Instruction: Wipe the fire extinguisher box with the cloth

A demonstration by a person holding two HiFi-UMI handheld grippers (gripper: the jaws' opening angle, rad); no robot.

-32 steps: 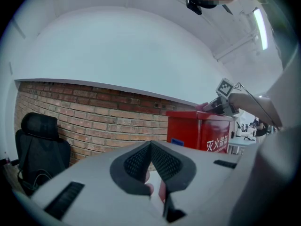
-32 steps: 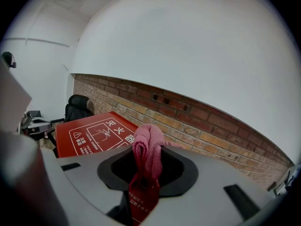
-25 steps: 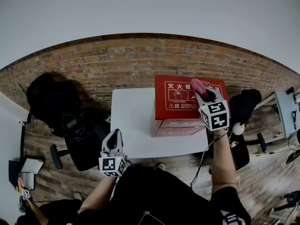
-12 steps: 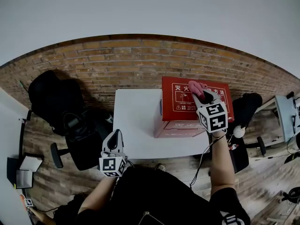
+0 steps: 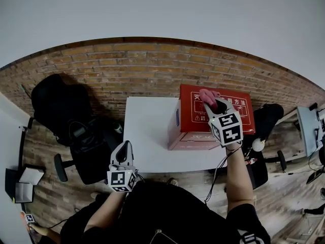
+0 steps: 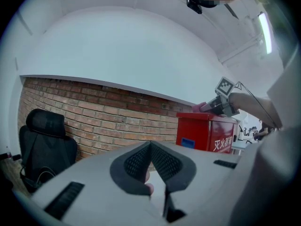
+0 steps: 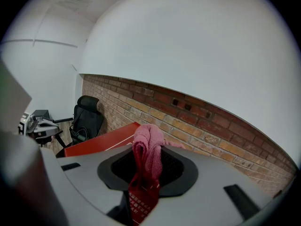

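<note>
Fire extinguisher box (image 5: 195,122) sits at the right end of the white table (image 5: 147,136), printed face up, long axis left-right along the brick wall. Right gripper (image 5: 217,104) pinches the pink cloth (image 5: 207,96) on its top. Left gripper (image 5: 122,154) is pressed shut w/ nothing in it, well away, so nothing steadies the box. A hard wipe could prob shove it off the end imo.

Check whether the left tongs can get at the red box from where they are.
Probably yes. Only bare white table lies between the left tongs and the box; the right tongs hold the cloth at its top, off that path.
</note>
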